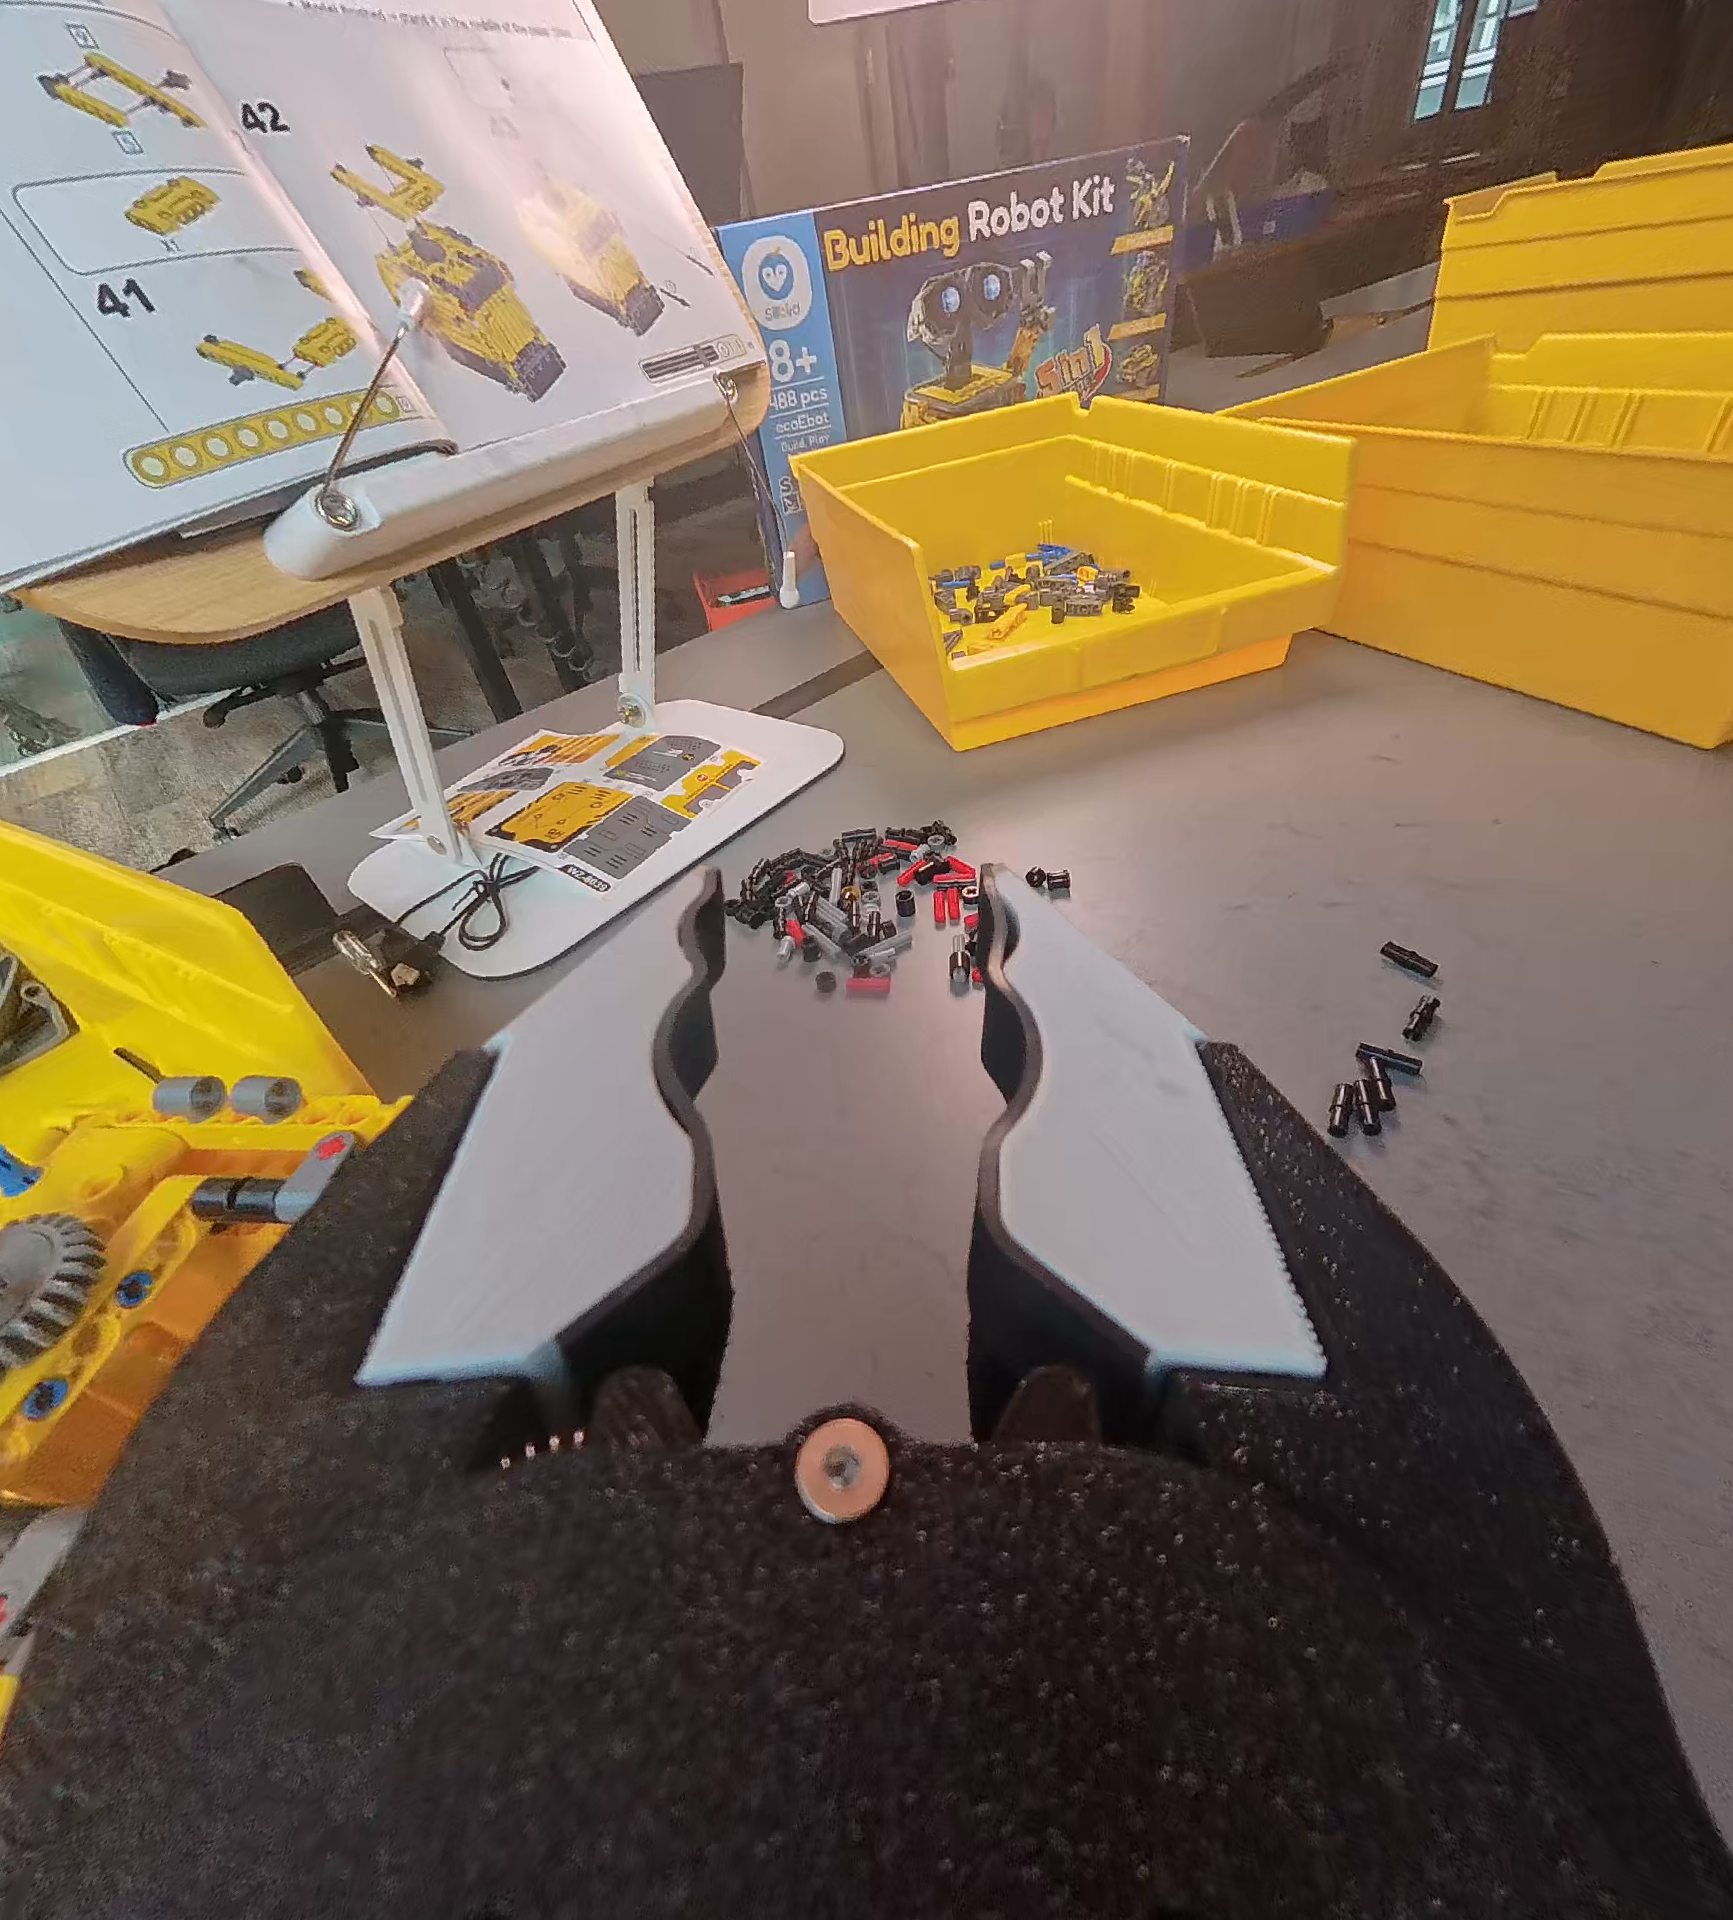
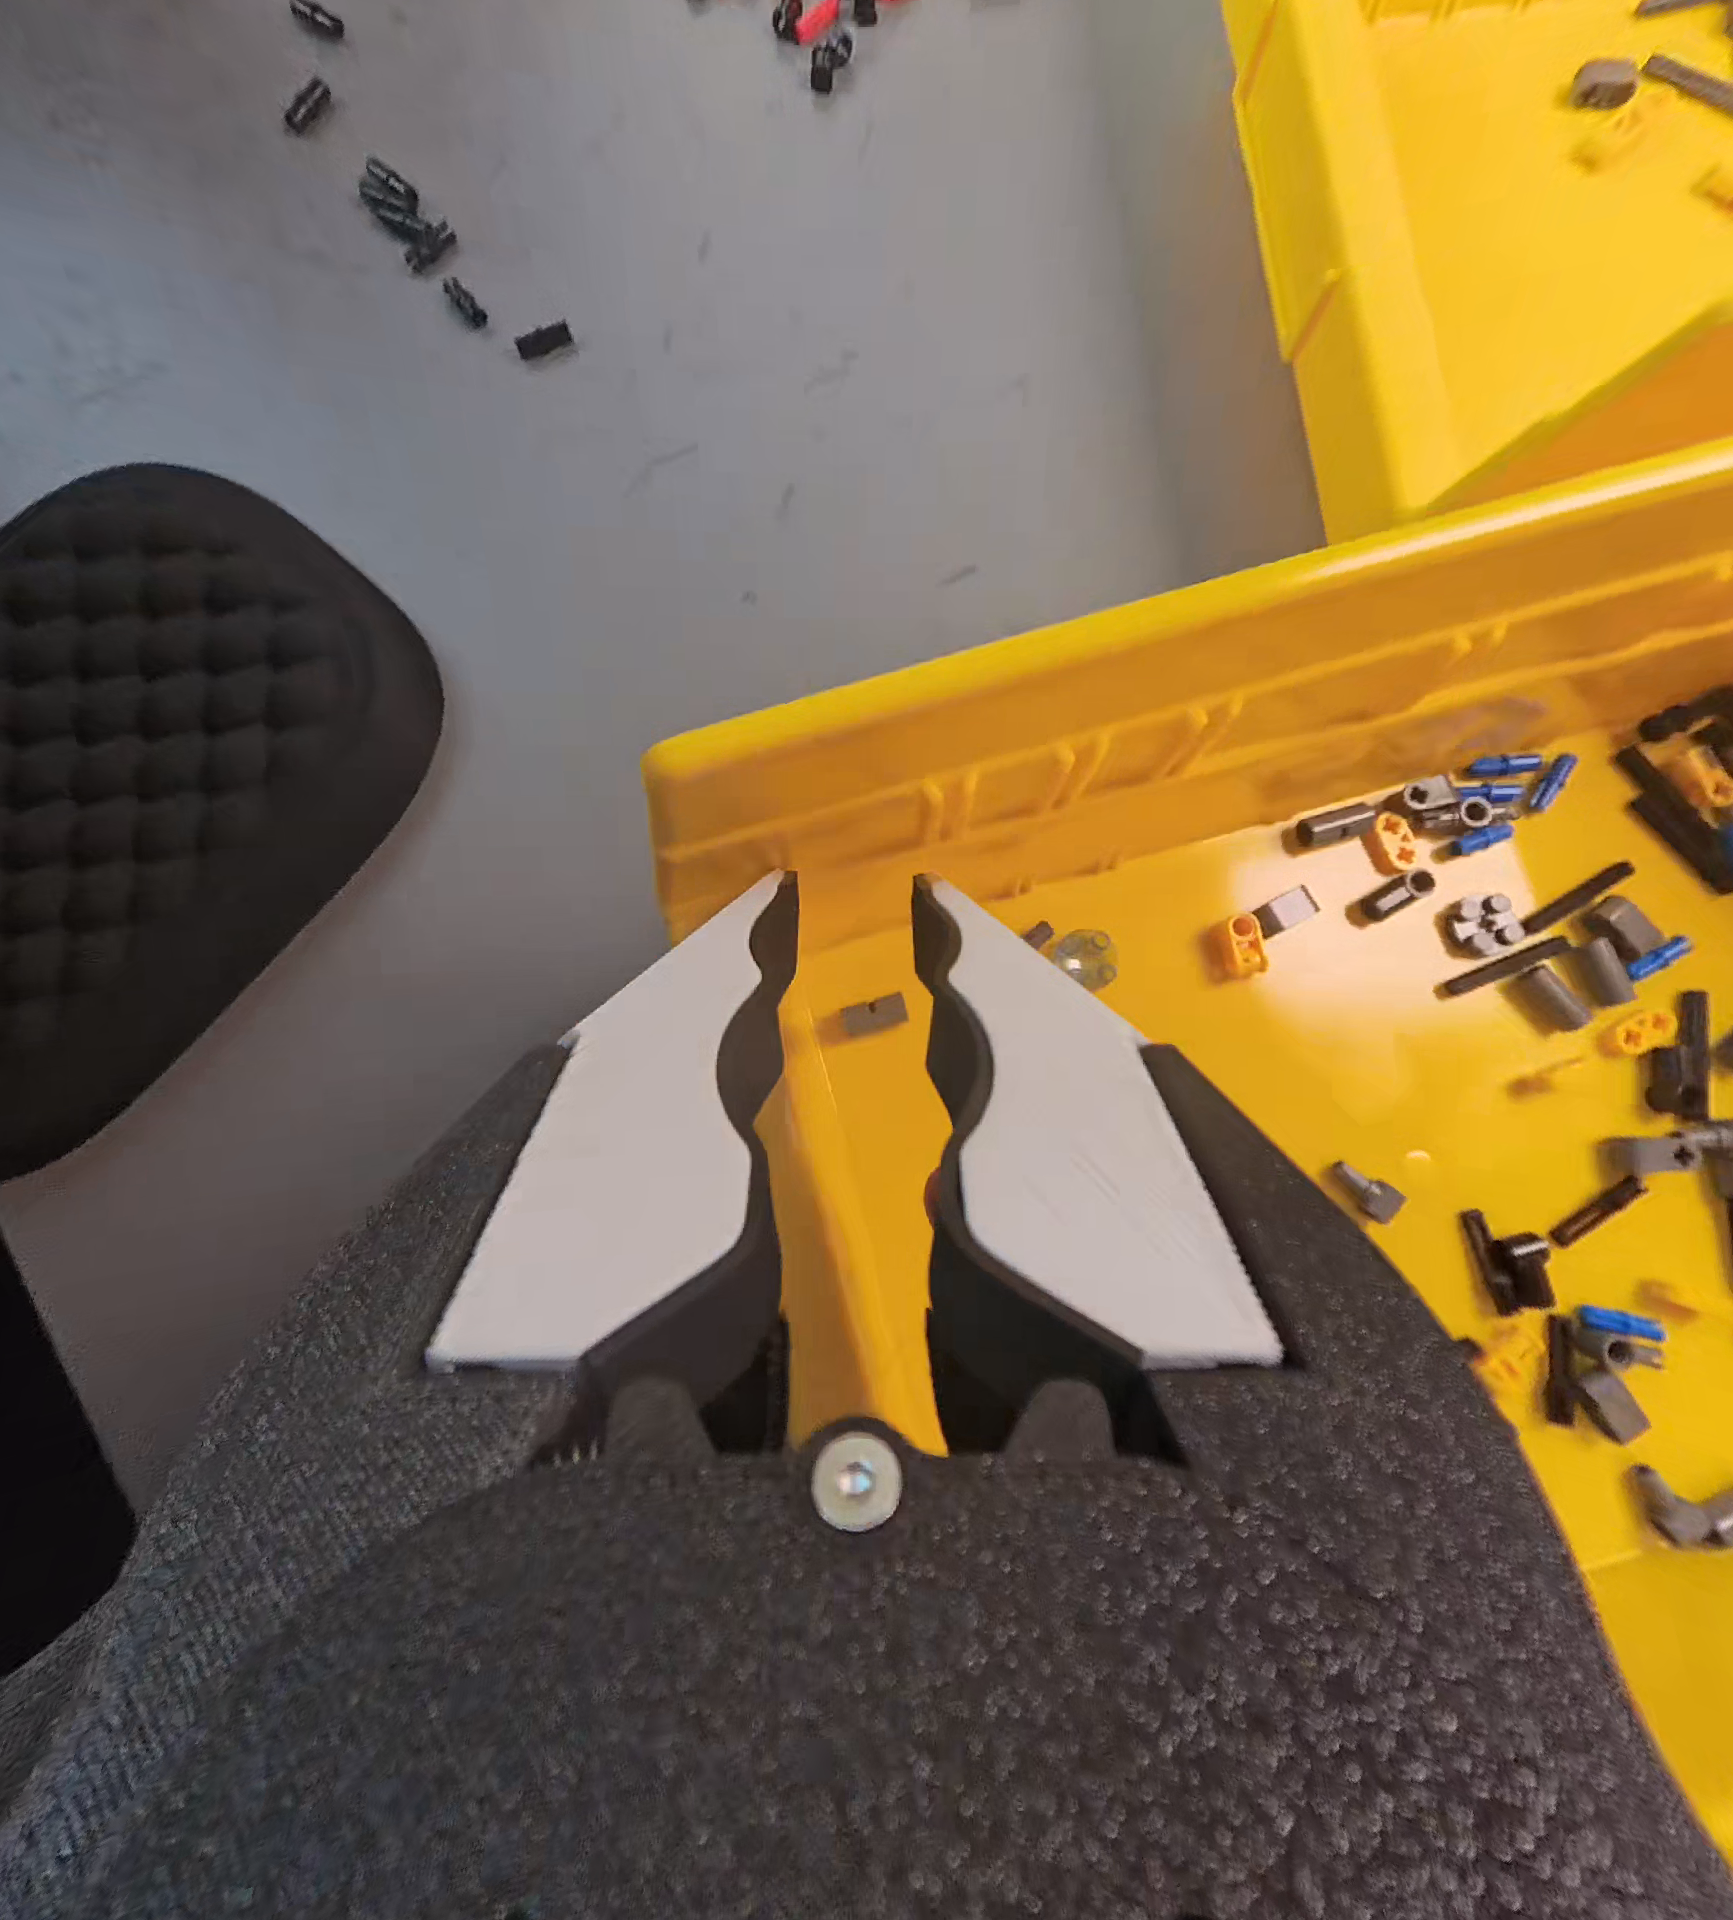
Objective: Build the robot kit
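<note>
Left gripper (image 1: 846, 914): fingers parted, empty, above grey table (image 1: 1361, 831) near heap of small black, red, grey plastic pins (image 1: 857, 899); right gripper (image 2: 854, 883): fingers parted, straddling yellow plastic bin's wall (image 2: 1153, 665), gripping nothing.

The left claw (image 1: 846, 914) has two pale grey fingers (image 1: 571, 1174) with wavy black inner pads, set in a black speckled body with a round washer and screw at 6 o'clock. The right claw (image 2: 854, 883) looks alike, with white fingers (image 2: 633, 1153).
</note>
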The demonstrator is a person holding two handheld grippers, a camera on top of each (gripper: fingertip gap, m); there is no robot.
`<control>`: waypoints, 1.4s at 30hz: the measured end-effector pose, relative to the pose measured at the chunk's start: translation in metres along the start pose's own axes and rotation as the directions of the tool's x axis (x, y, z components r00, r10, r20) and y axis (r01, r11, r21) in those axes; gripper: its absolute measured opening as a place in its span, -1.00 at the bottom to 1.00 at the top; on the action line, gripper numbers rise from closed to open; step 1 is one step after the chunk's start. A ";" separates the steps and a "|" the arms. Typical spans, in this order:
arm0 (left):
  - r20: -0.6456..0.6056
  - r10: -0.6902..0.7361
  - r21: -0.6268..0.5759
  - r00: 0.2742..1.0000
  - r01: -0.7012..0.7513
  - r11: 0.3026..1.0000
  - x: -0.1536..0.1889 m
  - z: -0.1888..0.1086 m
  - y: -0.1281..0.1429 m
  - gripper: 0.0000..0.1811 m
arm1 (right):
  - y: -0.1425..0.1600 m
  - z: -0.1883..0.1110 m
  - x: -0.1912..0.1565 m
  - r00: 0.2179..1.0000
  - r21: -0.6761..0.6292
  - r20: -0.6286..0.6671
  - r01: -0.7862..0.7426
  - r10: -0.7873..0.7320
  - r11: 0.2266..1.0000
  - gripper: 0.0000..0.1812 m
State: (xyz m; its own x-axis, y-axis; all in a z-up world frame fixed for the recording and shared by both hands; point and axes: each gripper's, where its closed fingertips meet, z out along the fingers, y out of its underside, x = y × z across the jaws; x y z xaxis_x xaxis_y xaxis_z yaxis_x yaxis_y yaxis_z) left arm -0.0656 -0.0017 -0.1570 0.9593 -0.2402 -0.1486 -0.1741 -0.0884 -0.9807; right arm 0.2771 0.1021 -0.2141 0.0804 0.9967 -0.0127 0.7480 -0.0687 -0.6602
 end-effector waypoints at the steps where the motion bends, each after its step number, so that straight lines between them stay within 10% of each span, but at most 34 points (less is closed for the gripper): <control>1: -0.002 -0.005 -0.001 1.000 0.005 1.000 0.000 0.000 0.001 -0.47 | -0.006 0.006 0.004 1.000 0.011 -0.015 0.010 -0.010 1.000 -0.73; 6: -0.004 -0.015 0.003 1.000 0.015 1.000 -0.003 -0.003 0.001 -0.47 | -0.014 -0.007 0.054 0.986 -0.035 -0.165 -0.006 0.000 0.999 -0.66; 9: -0.013 -0.036 0.006 0.999 0.036 0.999 -0.004 -0.004 0.002 -0.48 | 0.027 -0.033 0.106 0.943 -0.340 -0.298 0.037 -0.145 0.940 -0.70; 15: -0.035 -0.058 0.007 0.998 0.058 0.998 -0.003 -0.005 0.003 -0.48 | 0.064 -0.020 0.120 0.963 -0.592 -0.136 0.109 -0.232 0.798 -0.72; 23: -0.043 -0.054 0.007 0.998 0.055 0.998 -0.002 -0.006 0.003 -0.48 | 0.071 -0.008 0.116 0.989 -0.573 -0.075 0.062 -0.128 0.817 -0.90; 29: -0.058 -0.058 -0.003 0.997 0.058 0.998 0.001 -0.003 0.005 -0.48 | -0.074 -0.025 0.054 0.950 -0.179 -0.169 0.233 -0.263 0.956 -0.90; 35: -0.085 -0.042 -0.018 0.995 0.041 0.999 0.010 -0.003 0.007 -0.48 | -0.116 0.064 -0.031 0.871 -0.328 -0.007 0.463 -0.492 0.823 -0.90; 42: -0.105 -0.038 -0.038 0.994 0.034 0.999 0.013 -0.003 0.012 -0.48 | -0.096 0.147 -0.034 0.831 -0.485 0.240 0.550 -0.502 0.679 -0.90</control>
State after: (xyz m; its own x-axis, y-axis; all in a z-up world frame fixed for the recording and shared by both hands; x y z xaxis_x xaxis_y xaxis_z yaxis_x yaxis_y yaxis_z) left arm -0.0554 -0.0088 -0.1702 0.9365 -0.3370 -0.0973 -0.1497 -0.1331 -0.9797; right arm 0.1062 0.0813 -0.2609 -0.4666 0.8733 0.1402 0.8722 0.4806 -0.0910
